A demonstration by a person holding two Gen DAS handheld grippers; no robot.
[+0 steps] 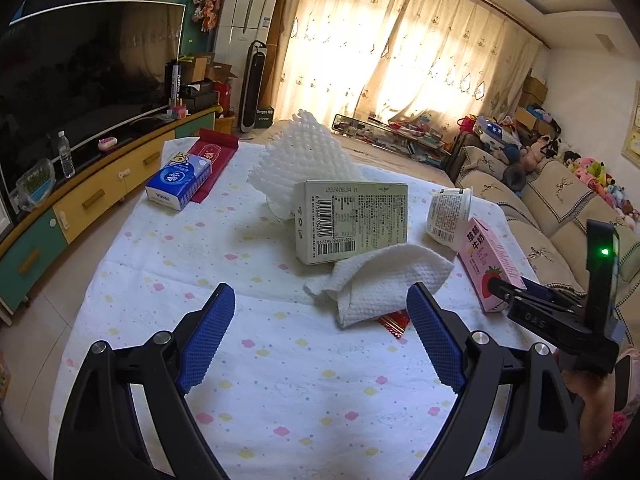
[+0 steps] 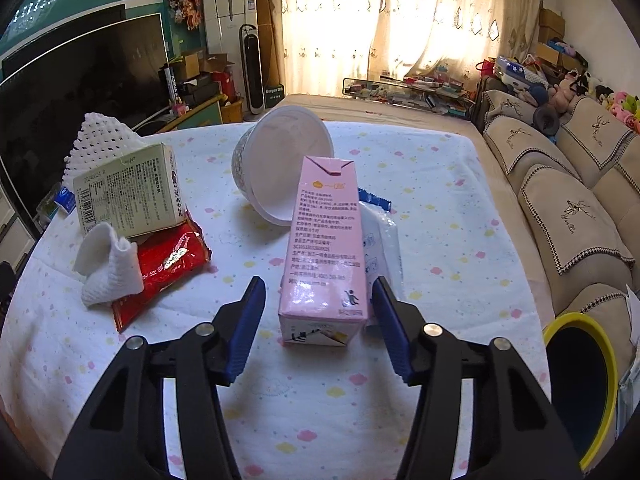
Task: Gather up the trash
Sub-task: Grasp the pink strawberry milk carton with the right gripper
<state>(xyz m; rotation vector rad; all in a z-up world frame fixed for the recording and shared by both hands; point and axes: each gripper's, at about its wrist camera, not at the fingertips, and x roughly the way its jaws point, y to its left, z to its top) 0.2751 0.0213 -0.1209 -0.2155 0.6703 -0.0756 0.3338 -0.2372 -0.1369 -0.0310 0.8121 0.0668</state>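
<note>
Nothing looks binned yet: carton (image 2: 326, 248), cup (image 2: 280, 164), box (image 2: 132, 196), tissue (image 2: 108, 268) and wrapper (image 2: 168, 268) all lie on the tabletop (image 2: 440, 220). Right tool (image 2: 319, 300) brackets the carton without pressing; left tool (image 1: 320, 312) gapes empty; bin (image 2: 580, 392) waits right.

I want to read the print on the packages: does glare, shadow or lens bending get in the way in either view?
Left wrist view: backlit curtains blow out, straight edges bow, yet the pale green cardboard box barcode reads sharply. Right wrist view: the pink milk carton has a glossy sheen low down and small, soft text.
</note>
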